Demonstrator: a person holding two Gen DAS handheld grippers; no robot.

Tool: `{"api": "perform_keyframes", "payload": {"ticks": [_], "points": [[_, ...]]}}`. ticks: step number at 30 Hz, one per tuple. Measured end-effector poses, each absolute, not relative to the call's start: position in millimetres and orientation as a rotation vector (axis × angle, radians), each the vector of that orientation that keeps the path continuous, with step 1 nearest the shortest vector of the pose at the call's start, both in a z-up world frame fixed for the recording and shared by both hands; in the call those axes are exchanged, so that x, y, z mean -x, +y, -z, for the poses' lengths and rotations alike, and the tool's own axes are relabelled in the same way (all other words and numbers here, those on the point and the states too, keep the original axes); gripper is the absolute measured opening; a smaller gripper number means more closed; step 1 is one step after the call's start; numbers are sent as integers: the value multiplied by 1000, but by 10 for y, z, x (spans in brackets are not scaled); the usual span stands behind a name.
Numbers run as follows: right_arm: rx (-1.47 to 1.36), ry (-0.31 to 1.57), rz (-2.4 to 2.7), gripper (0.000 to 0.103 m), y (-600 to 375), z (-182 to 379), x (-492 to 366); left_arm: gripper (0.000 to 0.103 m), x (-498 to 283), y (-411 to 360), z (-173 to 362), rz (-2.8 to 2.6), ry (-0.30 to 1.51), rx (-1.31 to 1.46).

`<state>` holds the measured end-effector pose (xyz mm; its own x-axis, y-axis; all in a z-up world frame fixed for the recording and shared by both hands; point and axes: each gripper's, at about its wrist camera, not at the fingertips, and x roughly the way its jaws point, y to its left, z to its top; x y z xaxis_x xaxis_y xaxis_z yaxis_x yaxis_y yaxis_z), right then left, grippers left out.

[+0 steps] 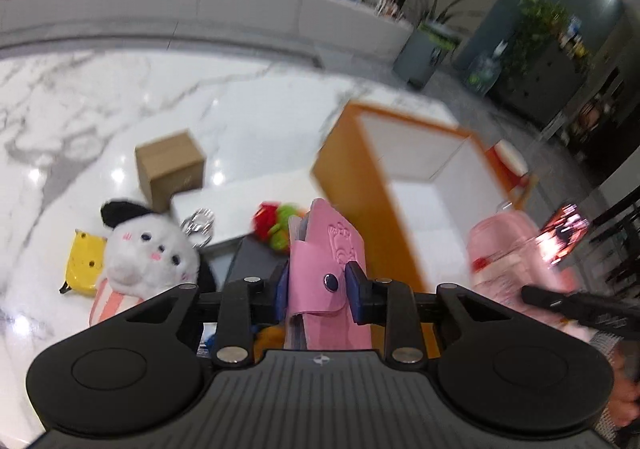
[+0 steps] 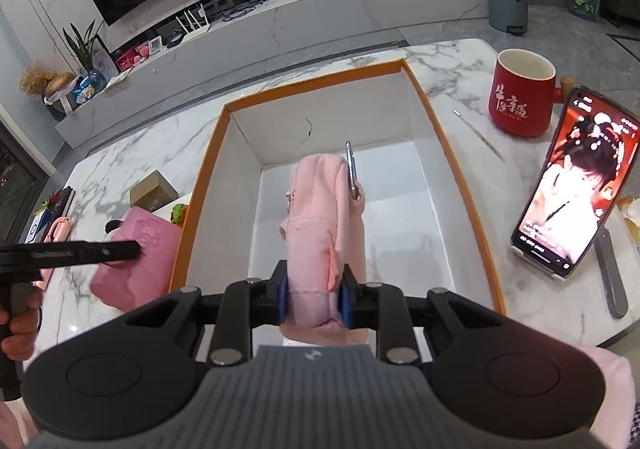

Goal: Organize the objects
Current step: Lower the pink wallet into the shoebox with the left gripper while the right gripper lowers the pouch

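The left hand-held gripper [image 1: 318,289] is clamped on a pink leather card wallet with a snap flap [image 1: 325,269], held just left of the orange-rimmed white cardboard box [image 2: 412,117] on the white marble table [image 2: 448,61]. The right hand-held gripper [image 2: 313,299] is clamped on a soft pink fabric pouch with a silver carabiner [image 2: 324,217], held over the box's interior. A white plush toy [image 1: 150,249] lies on the table left of the wallet.

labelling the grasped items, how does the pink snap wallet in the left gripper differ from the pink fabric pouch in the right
The pink leather-look snap wallet is flat, embossed, with a dark snap; the pink fabric pouch is soft, bulging, with a metal carabiner. The wallet is beside the orange-rimmed box; the pouch hangs over it. Both are pink and clamped.
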<state>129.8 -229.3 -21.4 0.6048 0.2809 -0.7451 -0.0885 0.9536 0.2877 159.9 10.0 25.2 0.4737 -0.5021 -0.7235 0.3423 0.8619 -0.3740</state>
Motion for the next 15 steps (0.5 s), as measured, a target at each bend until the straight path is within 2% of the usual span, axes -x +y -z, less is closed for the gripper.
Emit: {"api": "perform_keyframes", "payload": {"ticks": [7,15], "points": [[-231,853,-234,26,-2468,179,-1152,33,-1303,-424,-837,638,817,151],[-247,863,-235,26,-2803,260,-1152,33,-1414,-1418,-457,648,921,59]]}}
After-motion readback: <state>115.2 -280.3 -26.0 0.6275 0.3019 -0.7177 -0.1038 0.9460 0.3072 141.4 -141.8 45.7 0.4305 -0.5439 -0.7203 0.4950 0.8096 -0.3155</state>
